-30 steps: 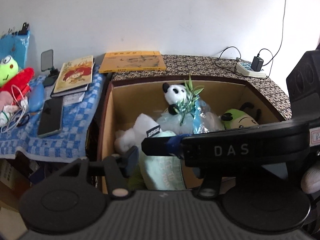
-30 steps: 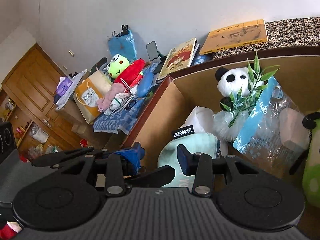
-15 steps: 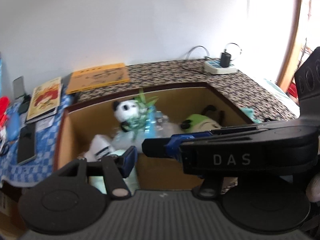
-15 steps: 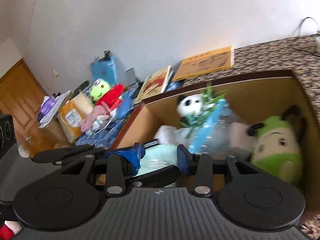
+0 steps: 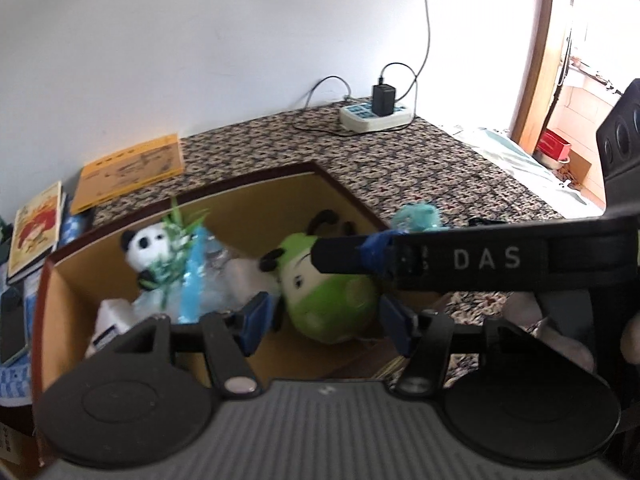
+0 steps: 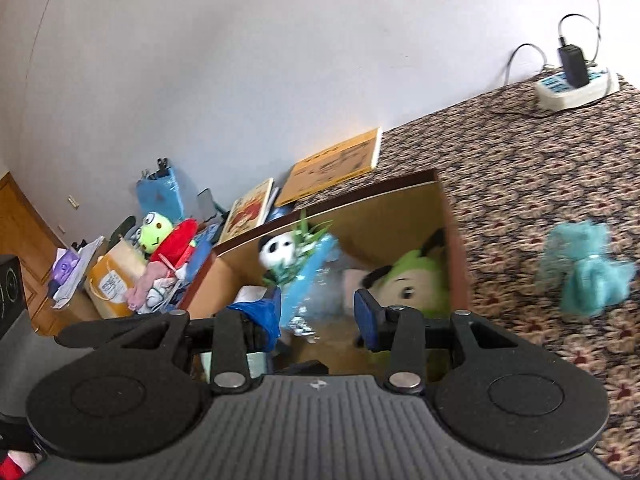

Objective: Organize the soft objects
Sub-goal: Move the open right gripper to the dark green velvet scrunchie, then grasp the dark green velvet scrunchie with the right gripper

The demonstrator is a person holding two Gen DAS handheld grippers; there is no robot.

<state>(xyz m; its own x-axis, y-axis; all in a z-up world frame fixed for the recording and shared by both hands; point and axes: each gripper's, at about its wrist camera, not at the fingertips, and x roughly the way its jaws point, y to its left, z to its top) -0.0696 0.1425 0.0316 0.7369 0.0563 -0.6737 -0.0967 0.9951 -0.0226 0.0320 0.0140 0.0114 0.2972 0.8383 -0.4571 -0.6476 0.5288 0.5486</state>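
Observation:
An open cardboard box (image 5: 248, 181) holds a panda plush (image 5: 144, 246), a blue-wrapped bouquet (image 5: 194, 276) and a green plush (image 5: 320, 296). My left gripper (image 5: 326, 324) hovers over the box's near side, its jaws opening with nothing between them. One of my right gripper's fingers (image 5: 344, 254) crosses in front from the right. In the right wrist view, my right gripper (image 6: 320, 316) stands open and empty over the same box (image 6: 360, 194), facing the green plush (image 6: 412, 280). A teal fluffy toy (image 6: 584, 276) lies on the patterned cloth to the box's right.
A power strip (image 5: 376, 118) with a charger sits by the wall on the patterned cloth (image 5: 400, 160). A yellow booklet (image 5: 128, 170) and a picture book (image 5: 36, 236) lie left of the box. Further left are a frog plush (image 6: 154, 232), a red plush (image 6: 178, 240) and bags.
Both views have swung right along the box: the mint pillow left the picture, and the green plush and teal toy came in. The left jaws stand wider apart.

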